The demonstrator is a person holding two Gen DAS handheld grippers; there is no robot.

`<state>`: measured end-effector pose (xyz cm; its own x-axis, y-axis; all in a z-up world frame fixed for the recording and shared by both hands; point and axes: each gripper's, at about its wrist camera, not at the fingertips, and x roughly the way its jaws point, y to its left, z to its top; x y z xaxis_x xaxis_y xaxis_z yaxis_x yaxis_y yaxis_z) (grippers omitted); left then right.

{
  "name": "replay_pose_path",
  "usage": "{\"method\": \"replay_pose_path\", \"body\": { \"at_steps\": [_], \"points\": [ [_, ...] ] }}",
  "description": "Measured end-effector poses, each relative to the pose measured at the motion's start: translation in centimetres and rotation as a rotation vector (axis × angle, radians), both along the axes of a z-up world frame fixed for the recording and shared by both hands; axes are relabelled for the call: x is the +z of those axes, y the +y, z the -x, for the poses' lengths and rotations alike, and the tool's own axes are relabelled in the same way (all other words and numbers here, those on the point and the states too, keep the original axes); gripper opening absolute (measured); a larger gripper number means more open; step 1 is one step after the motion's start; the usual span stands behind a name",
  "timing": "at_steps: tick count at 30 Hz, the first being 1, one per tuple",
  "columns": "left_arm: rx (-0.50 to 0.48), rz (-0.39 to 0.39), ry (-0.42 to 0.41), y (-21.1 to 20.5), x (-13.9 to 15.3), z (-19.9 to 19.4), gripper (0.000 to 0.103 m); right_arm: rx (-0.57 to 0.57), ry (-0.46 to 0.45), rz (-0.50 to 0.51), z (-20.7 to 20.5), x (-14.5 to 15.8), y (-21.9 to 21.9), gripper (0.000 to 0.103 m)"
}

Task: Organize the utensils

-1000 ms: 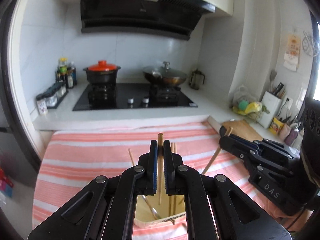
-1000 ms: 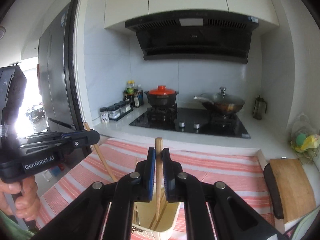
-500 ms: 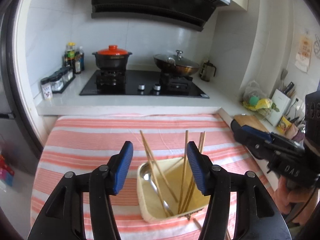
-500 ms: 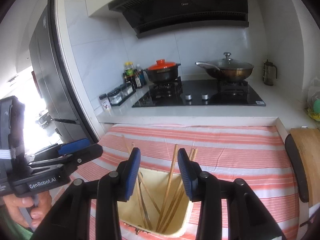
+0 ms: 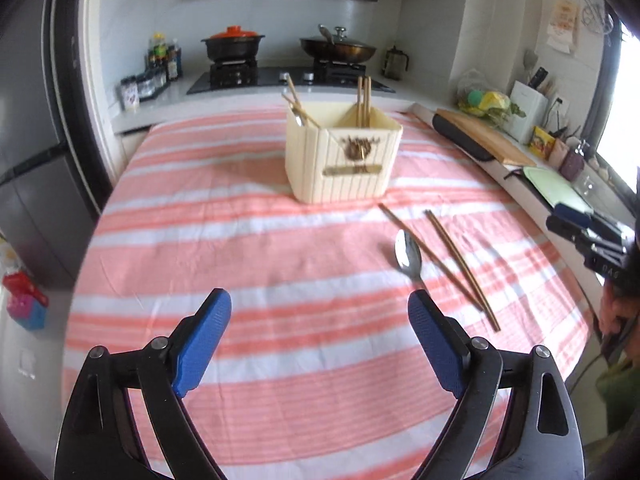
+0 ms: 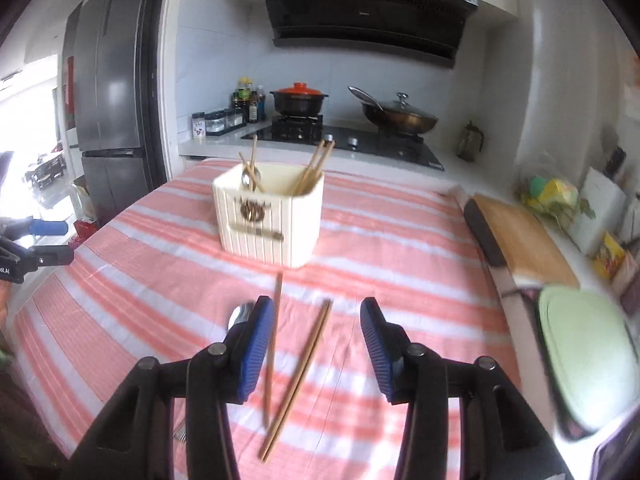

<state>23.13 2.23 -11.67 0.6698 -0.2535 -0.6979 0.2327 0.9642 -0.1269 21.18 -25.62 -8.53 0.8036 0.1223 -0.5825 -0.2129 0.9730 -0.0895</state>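
Utensils partly sorted: several chopsticks and one spoon stand in the cream holder on the striped counter. Two chopsticks and a spoon lie loose beside it. Left tongs and right tongs, having just been opening, stand apart, empty.

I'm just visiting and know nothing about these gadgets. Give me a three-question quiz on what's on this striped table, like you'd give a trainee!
1. True or false: every utensil already stands in the cream utensil holder.
2. Which lies closest to the spoon on the striped tablecloth? A) a loose chopstick B) the cutting board C) the red-lidded pot
3. Fill in: the left gripper has jaws that are ____ with nothing between them.

Key: 1 false, a spoon and two chopsticks lie loose on the cloth; 2 A; 3 open.
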Motion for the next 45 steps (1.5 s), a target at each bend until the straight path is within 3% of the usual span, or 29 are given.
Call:
{"method": "replay_pose_path", "body": {
  "at_steps": [4, 7, 10, 17, 20, 27, 33, 36, 39, 41, 45],
  "points": [
    [0.020, 0.064, 0.033, -1.8, -3.9, 2.5, 0.091, -0.131, -0.006, -0.003, 6.4, -5.6, -0.4, 0.046],
    [0.015, 0.045, 0.041, -3.1, -5.2, 3.3, 0.091, -0.099, 0.054, 0.043, 8.5, -8.2, -0.1, 0.046],
    [0.021, 0.027, 0.026, -3.8, -5.6, 4.2, 0.091, -0.106, 0.019, 0.090, 10.1, -8.5, -0.4, 0.046],
    [0.023, 0.034, 0.041, -4.8, -5.6, 5.4, 0.091, -0.185, 0.008, -0.083, 10.7, -8.6, -2.3, 0.046],
    [0.014, 0.047, 0.042, -5.2, -5.3, 5.2, 0.091, -0.189, 0.009, -0.096, 11.1, -9.0, -2.3, 0.046],
    [-0.066, 0.023, 0.052, -10.2, -5.5, 1.7, 0.091, -0.200, 0.035, -0.105, 10.9, -9.8, -2.5, 0.046],
    [-0.072, -0.081, 0.080, -14.8, -8.5, -2.2, 0.088, -0.208, 0.028, -0.102, 10.8, -9.3, -2.8, 0.046],
    [-0.077, -0.148, 0.130, -16.1, -10.3, -3.5, 0.065, -0.214, 0.030, -0.090, 11.0, -9.2, -3.1, 0.046],
    [-0.064, -0.187, 0.096, -16.4, -10.6, -3.3, 0.043, -0.224, 0.032, -0.098, 11.2, -9.0, -3.5, 0.046],
    [-0.071, -0.172, 0.097, -16.3, -10.6, -3.2, 0.010, -0.227, 0.035, -0.101, 11.1, -8.9, -3.7, 0.046],
    [-0.020, -0.169, 0.091, -15.5, -10.5, -3.3, 0.005, -0.230, 0.064, -0.111, 9.9, -8.6, -3.9, 0.046]
  ]
}}
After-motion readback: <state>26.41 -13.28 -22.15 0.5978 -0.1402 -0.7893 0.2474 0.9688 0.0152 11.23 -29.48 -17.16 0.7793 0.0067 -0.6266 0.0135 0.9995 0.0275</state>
